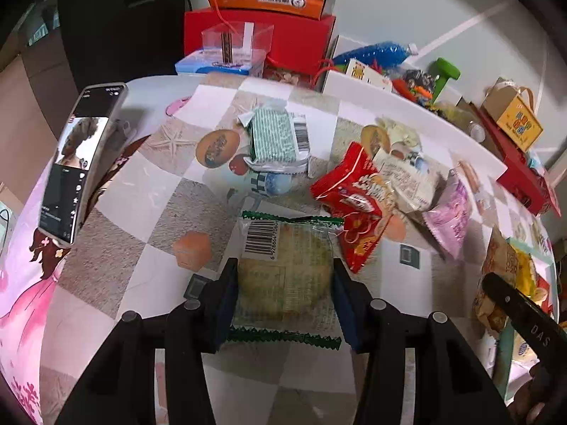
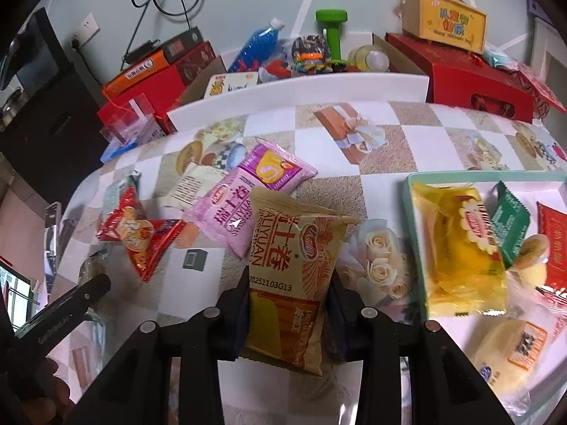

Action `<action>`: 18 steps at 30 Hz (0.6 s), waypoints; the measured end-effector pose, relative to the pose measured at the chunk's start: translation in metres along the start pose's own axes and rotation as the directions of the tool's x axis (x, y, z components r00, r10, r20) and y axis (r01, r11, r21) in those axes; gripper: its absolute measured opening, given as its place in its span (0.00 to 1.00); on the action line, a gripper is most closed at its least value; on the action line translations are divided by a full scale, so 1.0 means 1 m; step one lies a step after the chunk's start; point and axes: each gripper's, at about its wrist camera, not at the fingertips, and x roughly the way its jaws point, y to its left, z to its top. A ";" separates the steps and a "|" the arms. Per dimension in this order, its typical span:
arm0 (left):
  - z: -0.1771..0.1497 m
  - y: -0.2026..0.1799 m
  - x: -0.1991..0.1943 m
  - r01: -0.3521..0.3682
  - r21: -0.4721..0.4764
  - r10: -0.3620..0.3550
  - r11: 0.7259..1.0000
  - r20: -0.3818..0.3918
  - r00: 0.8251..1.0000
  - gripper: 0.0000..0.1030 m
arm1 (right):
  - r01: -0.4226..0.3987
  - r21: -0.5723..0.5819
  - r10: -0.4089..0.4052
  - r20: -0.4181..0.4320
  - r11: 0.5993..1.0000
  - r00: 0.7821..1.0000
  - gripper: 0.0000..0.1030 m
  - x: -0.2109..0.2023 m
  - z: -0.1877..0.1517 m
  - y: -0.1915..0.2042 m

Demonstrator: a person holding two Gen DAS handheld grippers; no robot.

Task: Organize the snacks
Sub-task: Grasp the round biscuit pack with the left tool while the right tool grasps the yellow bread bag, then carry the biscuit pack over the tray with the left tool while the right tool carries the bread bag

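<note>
With the green-edged cracker packet [image 1: 283, 276] clamped between the left gripper [image 1: 281, 290] fingers and the tan Swiss-roll packet [image 2: 294, 276] pinched by the right gripper [image 2: 288, 304], each should be carried level and released over the tray [image 2: 414, 233] right of the right fingers.

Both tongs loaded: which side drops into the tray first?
Right, probably. The right tongs grip the tan snack pack with the teal tray right beside it. The left tongs hold the green-edged cake pack farther from the tray.
</note>
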 end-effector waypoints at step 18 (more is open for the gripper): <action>-0.005 -0.031 -0.033 0.042 0.028 -0.044 0.999 0.076 0.996 0.50 | -0.015 0.007 0.015 0.057 1.000 0.998 0.39 -0.047 -0.011 -0.010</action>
